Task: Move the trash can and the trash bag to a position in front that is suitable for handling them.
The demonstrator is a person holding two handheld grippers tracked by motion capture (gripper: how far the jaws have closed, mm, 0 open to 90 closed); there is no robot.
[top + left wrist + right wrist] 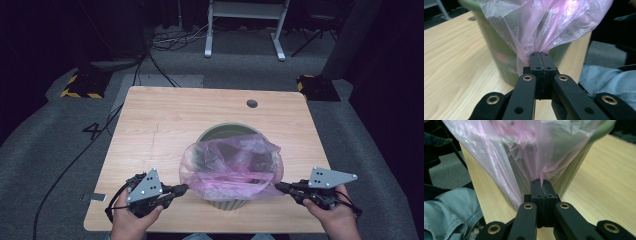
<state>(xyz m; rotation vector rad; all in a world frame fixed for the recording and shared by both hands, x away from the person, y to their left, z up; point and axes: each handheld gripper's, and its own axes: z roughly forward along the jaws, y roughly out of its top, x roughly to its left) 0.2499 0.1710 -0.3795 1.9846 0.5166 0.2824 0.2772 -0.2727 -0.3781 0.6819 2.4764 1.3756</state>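
- Pale wooden bench (pixel 165 125), smooth, with fine grain lines and a small dark round hole (pixel 252 104) near the far edge.
- Grey carpet floor (pixel 45 150) all around, black cables (pixel 165 42) lying on it, white legs of a frame (pixel 245 30) at the back, dark room beyond.
- Round green bin (pixel 227 131) standing upright near the front of the bench, plain matte sides.
- Thin pink plastic bag (pixel 232 165), see-through, shiny and crinkly, draped over the bin's top and pulled wide to both sides.
- Left tongs (pixel 183 189) just beside the bin on its left, black, squeezed tight on a gathered bit of the bag's edge (pixel 534 48).
- Right tongs (pixel 279 187) just beside the bin on its right, squeezed tight on the other edge of the bag (pixel 540 176).
- Bag stretched between both tongs, bin in the middle.
- Blue denim cloth (pixel 451 212) low down by the bench's near edge.
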